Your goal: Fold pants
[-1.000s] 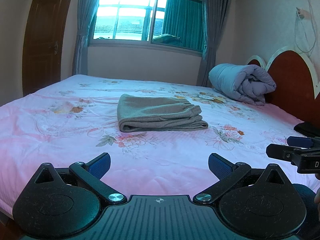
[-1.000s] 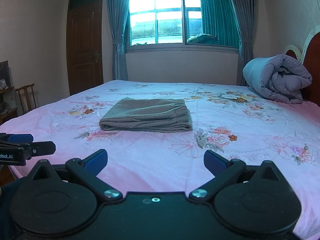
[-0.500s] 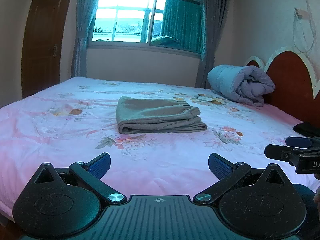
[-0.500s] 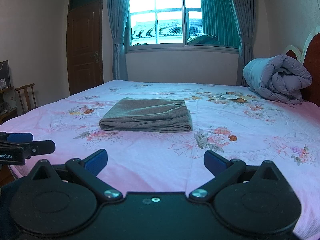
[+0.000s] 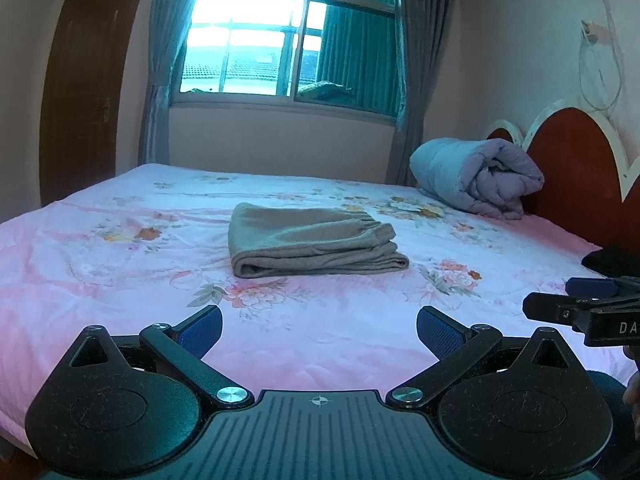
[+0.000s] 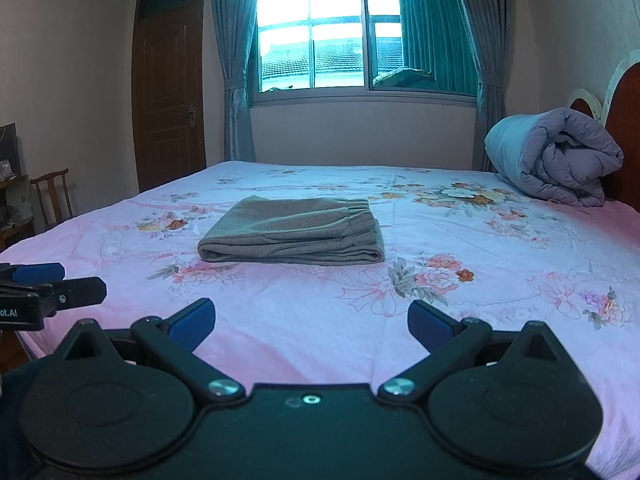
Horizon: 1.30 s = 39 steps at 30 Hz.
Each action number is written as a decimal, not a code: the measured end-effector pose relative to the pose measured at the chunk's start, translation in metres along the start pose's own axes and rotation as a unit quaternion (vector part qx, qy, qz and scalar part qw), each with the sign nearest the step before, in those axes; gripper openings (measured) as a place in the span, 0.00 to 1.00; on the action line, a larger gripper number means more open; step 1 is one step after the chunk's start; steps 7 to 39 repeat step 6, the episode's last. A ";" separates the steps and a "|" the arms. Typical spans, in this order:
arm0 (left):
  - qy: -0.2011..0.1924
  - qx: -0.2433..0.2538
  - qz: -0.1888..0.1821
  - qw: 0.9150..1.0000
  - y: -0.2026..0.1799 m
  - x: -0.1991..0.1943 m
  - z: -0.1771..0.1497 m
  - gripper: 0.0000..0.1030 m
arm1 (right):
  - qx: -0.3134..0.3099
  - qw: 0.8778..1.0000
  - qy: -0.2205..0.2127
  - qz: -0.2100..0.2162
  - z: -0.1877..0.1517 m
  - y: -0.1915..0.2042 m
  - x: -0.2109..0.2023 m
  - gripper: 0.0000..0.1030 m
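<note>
The grey-brown pants (image 5: 312, 246) lie folded into a neat rectangle in the middle of the pink floral bed (image 5: 120, 264); they also show in the right wrist view (image 6: 294, 236). My left gripper (image 5: 319, 330) is open and empty, held back near the bed's front edge, well short of the pants. My right gripper (image 6: 311, 322) is open and empty too, likewise short of the pants. The right gripper shows at the right edge of the left wrist view (image 5: 588, 308), and the left gripper at the left edge of the right wrist view (image 6: 52, 288).
A rolled lavender duvet (image 6: 556, 156) lies at the bed's far right by the red headboard (image 5: 576, 172). A dark item (image 5: 612, 258) sits at the right edge. A window with curtains (image 6: 360, 36), a wooden door (image 6: 168, 92) and a chair (image 6: 52, 196) stand beyond.
The left wrist view has drifted slightly, so the pants sit a touch lower in it. The right gripper has not moved. Both stay open.
</note>
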<state>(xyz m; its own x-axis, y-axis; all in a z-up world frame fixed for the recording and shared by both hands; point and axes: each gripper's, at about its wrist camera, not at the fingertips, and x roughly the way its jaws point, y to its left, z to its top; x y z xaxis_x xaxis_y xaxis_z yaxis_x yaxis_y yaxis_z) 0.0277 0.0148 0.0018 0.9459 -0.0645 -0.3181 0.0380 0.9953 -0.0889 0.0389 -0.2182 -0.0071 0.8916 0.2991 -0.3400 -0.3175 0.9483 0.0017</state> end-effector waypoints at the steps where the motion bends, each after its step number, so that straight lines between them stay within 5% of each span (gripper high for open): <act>1: 0.000 0.001 -0.002 1.000 0.000 0.000 0.000 1.00 | 0.000 1.000 0.000 0.000 0.000 0.000 0.000 0.94; 39: -0.002 0.003 -0.005 1.000 -0.002 -0.001 0.001 1.00 | 0.000 1.000 -0.001 0.000 0.000 0.000 0.000 0.94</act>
